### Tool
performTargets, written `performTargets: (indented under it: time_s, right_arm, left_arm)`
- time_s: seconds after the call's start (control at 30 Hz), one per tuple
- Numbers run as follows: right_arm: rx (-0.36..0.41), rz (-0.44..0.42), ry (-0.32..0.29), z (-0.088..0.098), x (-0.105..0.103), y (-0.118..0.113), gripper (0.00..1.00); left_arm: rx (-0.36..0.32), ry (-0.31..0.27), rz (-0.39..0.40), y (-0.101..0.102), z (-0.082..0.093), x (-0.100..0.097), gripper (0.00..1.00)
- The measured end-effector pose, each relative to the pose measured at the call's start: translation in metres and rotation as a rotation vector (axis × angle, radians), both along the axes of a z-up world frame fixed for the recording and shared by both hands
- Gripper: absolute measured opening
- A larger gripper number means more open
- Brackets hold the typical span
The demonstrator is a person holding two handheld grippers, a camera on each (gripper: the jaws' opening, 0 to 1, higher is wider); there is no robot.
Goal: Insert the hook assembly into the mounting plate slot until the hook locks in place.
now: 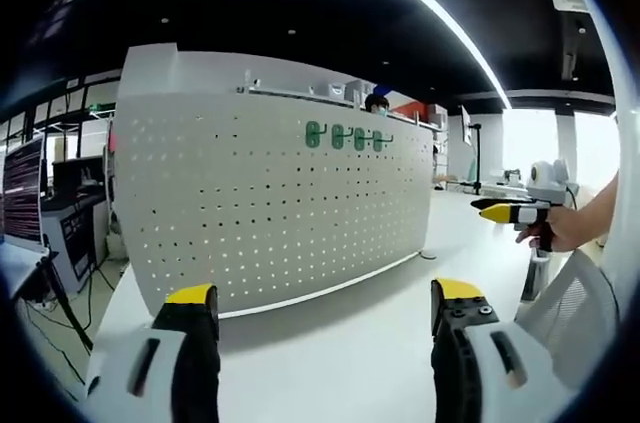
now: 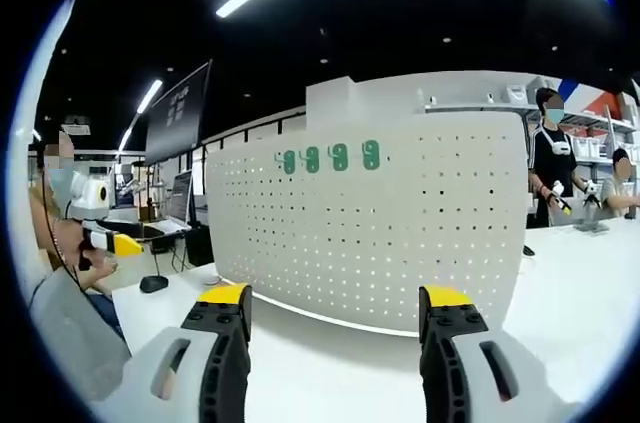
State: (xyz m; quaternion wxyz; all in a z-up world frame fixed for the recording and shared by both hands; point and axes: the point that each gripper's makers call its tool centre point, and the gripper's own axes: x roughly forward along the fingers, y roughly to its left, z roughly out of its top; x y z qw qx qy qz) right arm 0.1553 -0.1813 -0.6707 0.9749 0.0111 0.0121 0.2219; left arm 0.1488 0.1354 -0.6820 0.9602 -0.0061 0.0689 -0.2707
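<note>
Both tools, left (image 1: 320, 318) and right (image 2: 335, 328), hang wide and empty before the pegboard (image 1: 270, 203), centre frame, where 4 green hooks (image 1: 345, 136) sit, seemingly awaiting approach.

Dark ceiling (image 1: 250, 3) with light strip (image 1: 440, 18); white table (image 1: 340, 343)

No text, label, brand or number can be read; print on the far hanging screen (image 2: 180, 108) is blurred.
</note>
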Motion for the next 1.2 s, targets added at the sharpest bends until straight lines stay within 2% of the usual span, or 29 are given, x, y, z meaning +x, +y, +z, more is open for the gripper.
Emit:
performTargets:
  time_s: [0.17,0.33,0.43,0.57,0.77,0.97,1.07,1.2]
  right_arm:
    - [-0.005,0.003,-0.002,0.003,-0.004,-0.003,0.65]
    - [-0.005,0.002,-0.002,0.004,-0.007,-0.003,0.65]
    - [-0.002,0.003,-0.003,0.004,-0.008,-0.002,0.65]
    - [-0.001,0.003,-0.004,0.005,-0.011,-0.001,0.65]
    - [0.005,-0.008,-0.003,0.004,-0.017,-0.003,0.65]
    - [0.008,-0.016,-0.002,0.003,-0.023,-0.004,0.66]
    - [0.006,-0.022,-0.004,0.002,-0.026,-0.005,0.66]
    - [0.013,-0.027,-0.002,0.000,-0.028,-0.006,0.67]
  left_arm:
    - [-0.039,0.011,0.041,0.017,0.003,0.002,0.89]
    - [-0.042,0.014,0.049,0.027,0.007,-0.003,0.88]
    - [-0.033,0.025,0.053,0.030,0.003,-0.005,0.88]
    - [-0.030,0.022,0.034,0.023,0.002,-0.013,0.88]
    - [-0.021,0.036,0.024,0.013,-0.008,-0.023,0.89]
    - [-0.023,0.043,0.020,0.002,-0.015,-0.026,0.90]
    - [-0.040,0.041,0.028,-0.002,-0.013,-0.027,0.91]
    - [-0.029,0.030,0.028,-0.002,-0.013,-0.027,0.92]
